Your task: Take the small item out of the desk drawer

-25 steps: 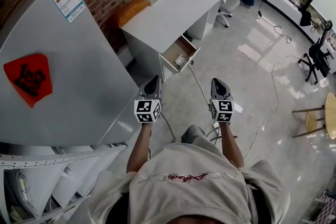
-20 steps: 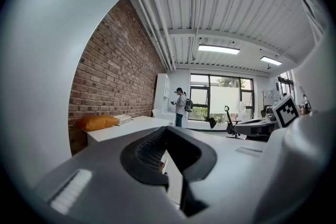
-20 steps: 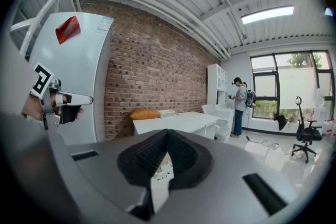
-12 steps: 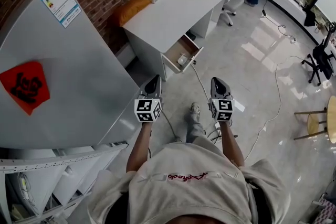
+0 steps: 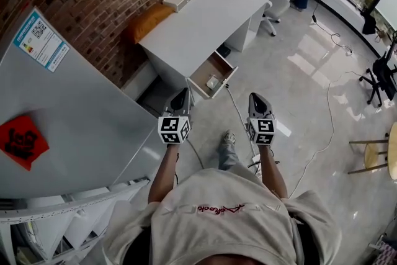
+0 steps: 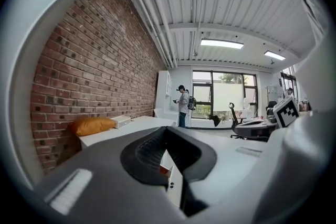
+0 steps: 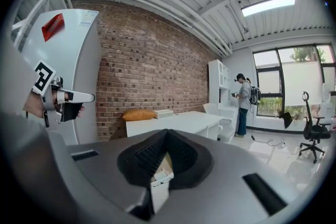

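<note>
Head view: drawer (image 5: 211, 69) stands open, now nearer left gripper (image 5: 182, 94) and right gripper (image 5: 258, 97). Both jaws together, empty; item (image 5: 213, 82) not yet reached.

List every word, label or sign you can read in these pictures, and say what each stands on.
None reads clearly.
Blue-edged label with a QR code, on the fridge: print too small.
Red paper on the fridge: a black character, blurred.
Red script on the sweatshirt: illegible.
</note>
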`<state>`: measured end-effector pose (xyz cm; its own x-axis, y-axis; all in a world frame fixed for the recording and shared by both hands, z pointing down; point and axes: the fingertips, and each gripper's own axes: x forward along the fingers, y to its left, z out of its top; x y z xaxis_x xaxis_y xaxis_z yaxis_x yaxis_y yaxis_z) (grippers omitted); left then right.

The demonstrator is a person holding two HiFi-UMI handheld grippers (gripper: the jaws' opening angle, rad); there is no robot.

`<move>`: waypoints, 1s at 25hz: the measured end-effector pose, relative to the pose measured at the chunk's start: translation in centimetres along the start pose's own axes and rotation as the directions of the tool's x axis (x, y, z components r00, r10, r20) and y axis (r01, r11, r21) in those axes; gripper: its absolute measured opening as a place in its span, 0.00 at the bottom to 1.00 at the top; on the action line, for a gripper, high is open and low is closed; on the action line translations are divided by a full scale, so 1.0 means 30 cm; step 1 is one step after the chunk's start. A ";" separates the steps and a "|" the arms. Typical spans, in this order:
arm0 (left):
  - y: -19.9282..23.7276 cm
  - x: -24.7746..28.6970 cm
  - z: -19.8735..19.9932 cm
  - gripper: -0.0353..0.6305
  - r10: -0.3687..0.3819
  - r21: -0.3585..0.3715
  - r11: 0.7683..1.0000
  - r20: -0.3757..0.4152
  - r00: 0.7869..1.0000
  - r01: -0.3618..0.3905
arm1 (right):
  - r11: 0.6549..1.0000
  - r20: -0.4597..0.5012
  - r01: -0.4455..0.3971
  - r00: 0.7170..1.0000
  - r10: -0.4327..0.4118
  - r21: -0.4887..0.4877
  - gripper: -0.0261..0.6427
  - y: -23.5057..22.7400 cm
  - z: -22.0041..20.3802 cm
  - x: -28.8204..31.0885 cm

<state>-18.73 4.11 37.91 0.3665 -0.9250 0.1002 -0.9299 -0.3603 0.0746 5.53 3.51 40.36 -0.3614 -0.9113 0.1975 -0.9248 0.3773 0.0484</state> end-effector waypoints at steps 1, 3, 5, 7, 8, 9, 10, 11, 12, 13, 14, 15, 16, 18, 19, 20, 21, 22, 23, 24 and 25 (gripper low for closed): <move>-0.003 0.036 0.005 0.07 -0.001 -0.001 1.000 -0.001 1.000 0.001 | 1.000 -0.002 0.002 1.000 -0.002 0.003 0.06 -0.028 0.003 0.025; -0.005 0.105 0.012 0.07 0.001 -0.010 1.000 -0.005 1.000 -0.001 | 1.000 -0.010 -0.001 1.000 0.001 0.004 0.06 -0.079 0.009 0.076; -0.005 0.177 0.022 0.07 0.006 -0.024 1.000 -0.006 1.000 -0.006 | 1.000 -0.017 -0.009 1.000 0.009 0.002 0.06 -0.126 0.019 0.130; -0.011 0.256 0.031 0.07 0.007 -0.031 0.999 -0.010 1.000 -0.007 | 1.000 -0.022 -0.015 1.000 0.015 -0.001 0.06 -0.179 0.030 0.184; -0.016 0.295 0.033 0.07 0.007 -0.033 0.999 -0.012 1.000 -0.007 | 1.000 -0.023 -0.018 1.000 0.018 -0.002 0.06 -0.206 0.034 0.210; -0.021 0.332 0.035 0.07 0.008 -0.034 0.999 -0.014 1.000 -0.008 | 1.000 -0.024 -0.020 1.000 0.020 -0.004 0.06 -0.233 0.037 0.235; -0.024 0.367 0.037 0.07 0.009 -0.034 0.999 -0.015 1.000 -0.009 | 1.000 -0.024 -0.022 0.999 0.022 -0.005 0.06 -0.259 0.041 0.259; -0.027 0.402 0.040 0.07 0.010 -0.034 0.999 -0.017 1.000 -0.011 | 1.000 -0.023 -0.024 0.999 0.024 -0.005 0.06 -0.284 0.046 0.285; -0.027 0.437 0.044 0.07 0.011 -0.033 0.999 -0.019 1.000 -0.012 | 1.000 -0.022 -0.027 0.999 0.027 -0.004 0.06 -0.308 0.052 0.311; -0.026 0.470 0.048 0.07 0.013 -0.033 0.999 -0.021 1.000 -0.013 | 1.000 -0.021 -0.029 0.999 0.029 -0.002 0.06 -0.331 0.058 0.337; -0.025 0.500 0.051 0.07 0.014 -0.032 0.999 -0.023 1.000 -0.015 | 1.000 -0.022 -0.031 0.999 0.031 -0.001 0.06 -0.352 0.061 0.361; -0.022 0.530 0.055 0.07 0.016 -0.031 0.999 -0.025 1.000 -0.016 | 0.999 -0.023 -0.033 0.999 0.033 -0.001 0.06 -0.370 0.064 0.386; -0.017 0.560 0.058 0.07 0.017 -0.030 0.999 -0.028 0.999 -0.017 | 0.999 -0.023 -0.036 0.999 0.036 -0.001 0.06 -0.388 0.067 0.411; -0.005 0.617 0.061 0.07 0.020 -0.026 0.999 -0.033 0.999 -0.021 | 0.999 -0.024 -0.041 0.999 0.041 0.002 0.06 -0.419 0.072 0.461; 0.000 0.645 0.061 0.07 0.023 -0.024 0.999 -0.035 0.999 -0.024 | 0.999 -0.025 -0.043 0.999 0.043 0.005 0.06 -0.434 0.073 0.484; 0.005 0.672 0.060 0.07 0.027 -0.022 0.999 -0.038 0.999 -0.028 | 0.999 -0.027 -0.045 0.999 0.046 0.008 0.06 -0.449 0.071 0.505; 0.009 0.699 0.060 0.07 0.029 -0.021 0.999 -0.041 0.999 -0.030 | 0.999 -0.029 -0.048 0.998 0.049 0.009 0.06 -0.463 0.069 0.527; 0.013 0.726 0.060 0.07 0.031 -0.021 0.999 -0.042 0.999 -0.032 | 0.999 -0.031 -0.051 0.998 0.052 0.009 0.06 -0.478 0.067 0.549; 0.017 0.753 0.061 0.07 0.034 -0.021 0.999 -0.043 0.999 -0.035 | 0.998 -0.033 -0.054 0.998 0.055 0.008 0.06 -0.493 0.065 0.571; 0.021 0.779 0.060 0.07 0.037 -0.023 0.999 -0.043 0.998 -0.038 | 0.998 -0.035 -0.058 0.998 0.058 0.007 0.06 -0.508 0.064 0.593; 0.025 0.804 0.059 0.07 0.040 -0.024 0.999 -0.044 0.998 -0.041 | 0.998 -0.036 -0.061 0.997 0.061 0.007 0.06 -0.522 0.064 0.615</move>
<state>-10.63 -18.69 38.62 0.3299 -0.9326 0.1463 -0.9431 -0.3187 0.0946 13.12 -19.53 41.35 -0.4131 -0.8799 0.2349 -0.9018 0.4312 0.0293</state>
